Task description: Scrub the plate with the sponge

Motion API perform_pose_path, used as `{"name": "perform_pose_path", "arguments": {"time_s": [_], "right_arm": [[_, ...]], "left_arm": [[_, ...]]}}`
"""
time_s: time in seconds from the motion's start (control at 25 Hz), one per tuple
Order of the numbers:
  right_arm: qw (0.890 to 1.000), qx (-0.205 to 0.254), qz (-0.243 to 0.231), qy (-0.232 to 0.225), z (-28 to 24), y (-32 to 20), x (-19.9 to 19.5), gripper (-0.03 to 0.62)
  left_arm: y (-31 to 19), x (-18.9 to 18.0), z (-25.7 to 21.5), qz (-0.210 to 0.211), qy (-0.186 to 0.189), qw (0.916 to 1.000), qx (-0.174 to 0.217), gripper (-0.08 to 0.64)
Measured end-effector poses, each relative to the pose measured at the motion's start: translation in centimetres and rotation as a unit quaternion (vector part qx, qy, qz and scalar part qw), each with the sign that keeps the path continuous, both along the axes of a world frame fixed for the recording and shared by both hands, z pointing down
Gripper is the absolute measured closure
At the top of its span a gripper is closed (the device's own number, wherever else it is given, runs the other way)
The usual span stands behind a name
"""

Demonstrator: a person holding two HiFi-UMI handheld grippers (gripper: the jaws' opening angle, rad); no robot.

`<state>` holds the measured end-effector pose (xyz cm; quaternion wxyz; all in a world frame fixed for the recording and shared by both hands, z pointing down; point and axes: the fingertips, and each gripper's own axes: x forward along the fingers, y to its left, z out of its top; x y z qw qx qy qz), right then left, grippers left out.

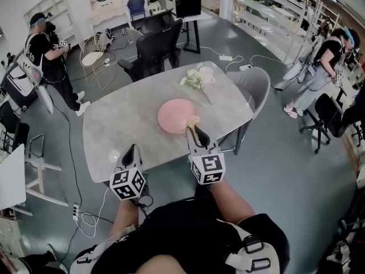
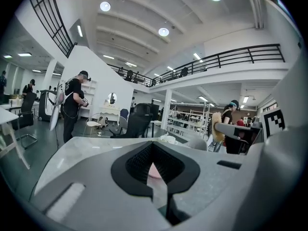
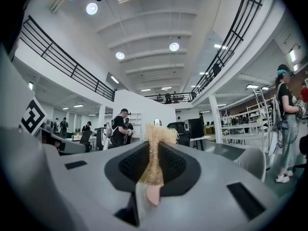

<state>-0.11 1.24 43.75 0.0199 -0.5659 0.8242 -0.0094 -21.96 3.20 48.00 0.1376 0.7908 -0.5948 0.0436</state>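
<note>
The plate (image 1: 175,115) lies mid-table (image 1: 114,136), with the sponge (image 1: 194,120) at its near right rim, pinched in my right claw (image 1: 193,129). My left claw (image 1: 132,149) hangs by the table's near edge, jaws together on nothing. Flowers (image 1: 197,77) lie beyond the plate

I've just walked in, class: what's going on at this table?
A person holds a claw in each hand over a grey table. The right claw is shut on a yellowish sponge at the near edge of the pink plate. The left claw is shut and empty, apart from the plate.
</note>
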Motion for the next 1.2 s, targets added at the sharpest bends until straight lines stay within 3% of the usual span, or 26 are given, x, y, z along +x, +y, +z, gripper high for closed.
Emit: {"name": "perform_pose_path", "arguments": {"time_s": [0.36,0.68,1.04,1.2], "right_arm": [[0.999,-0.012,-0.039,-0.002,0.6,-12.4,5.6,0.54],[0.996,-0.031,-0.086,-0.011,1.7,-20.9,8.9,0.54],[0.992,-0.053,-0.113,-0.014,2.6,-25.6,7.7,0.54],[0.991,-0.058,-0.117,-0.006,2.9,-26.5,6.9,0.54]], "left_arm": [[-11.6,6.8,0.1,-0.013,-0.011,0.9998,-0.01,0.555],[-19.0,10.8,0.7,-0.039,-0.027,0.9983,-0.035,0.555],[-22.7,9.3,1.8,-0.067,-0.049,0.9949,-0.057,0.555],[-23.7,8.7,3.1,-0.056,-0.049,0.9943,-0.076,0.554]]}}
